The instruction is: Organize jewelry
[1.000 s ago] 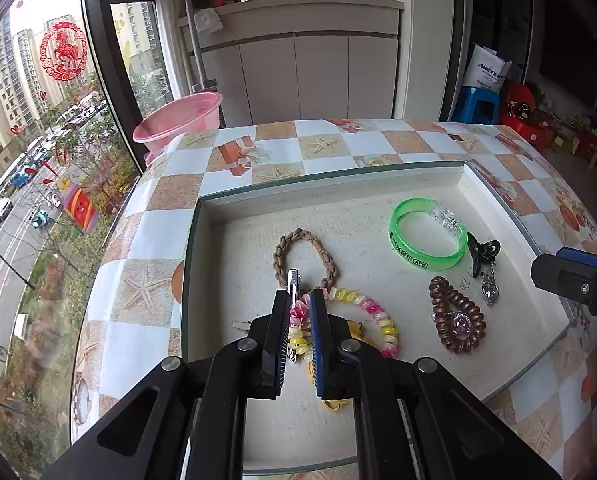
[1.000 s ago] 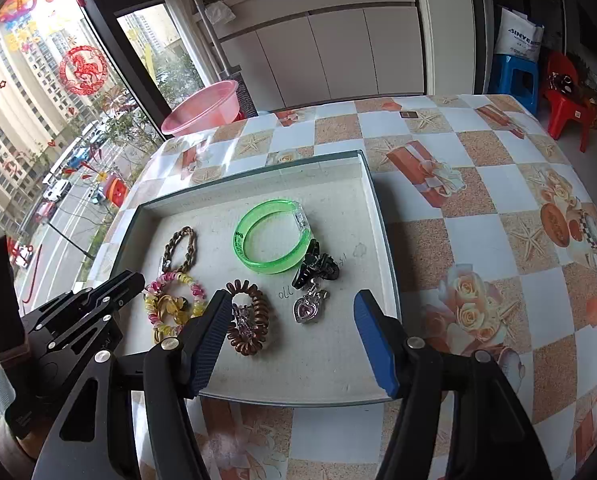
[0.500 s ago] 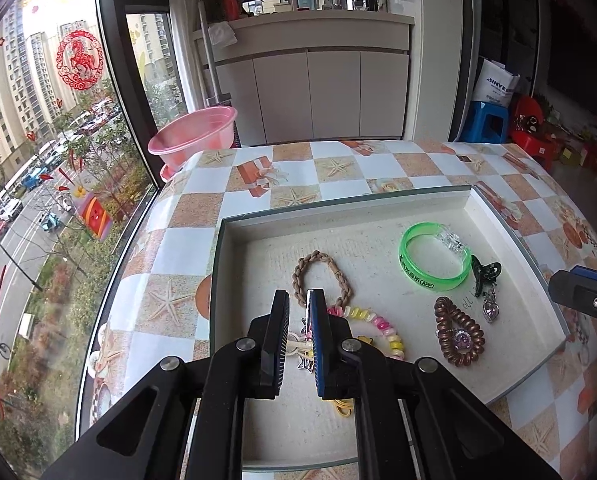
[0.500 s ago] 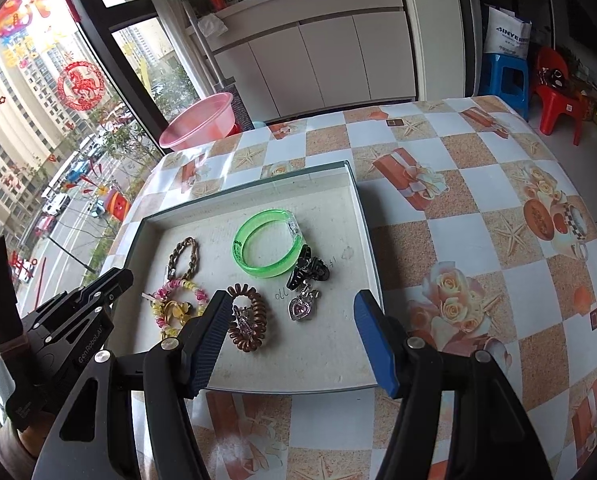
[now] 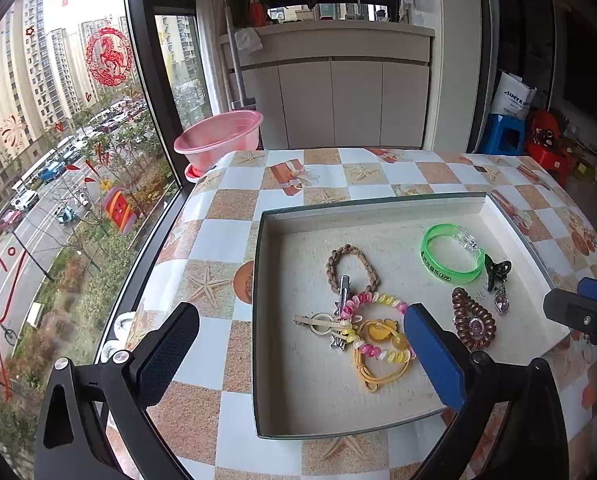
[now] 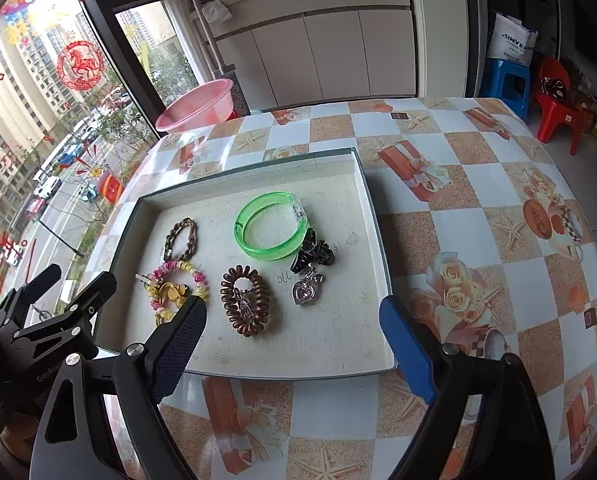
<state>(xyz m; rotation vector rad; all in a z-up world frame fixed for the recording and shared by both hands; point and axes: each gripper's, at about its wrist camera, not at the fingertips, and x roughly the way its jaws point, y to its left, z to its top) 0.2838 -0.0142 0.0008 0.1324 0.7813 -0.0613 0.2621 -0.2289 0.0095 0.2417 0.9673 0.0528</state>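
Two hand-held grippers hang over a shallow tray of jewelry on a checked tablecloth. Jaws of the left gripper are spreading wide, gripping nothing, with a pink-and-yellow bead bracelet lying on the tray floor just ahead of them. Right gripper is opening too, empty, a brown coil hair tie just beyond its fingertips.

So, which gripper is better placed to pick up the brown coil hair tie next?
Right. The right gripper, jaws opening and empty, hangs just before the brown coil hair tie; the left gripper frames the pink-yellow bracelet instead.
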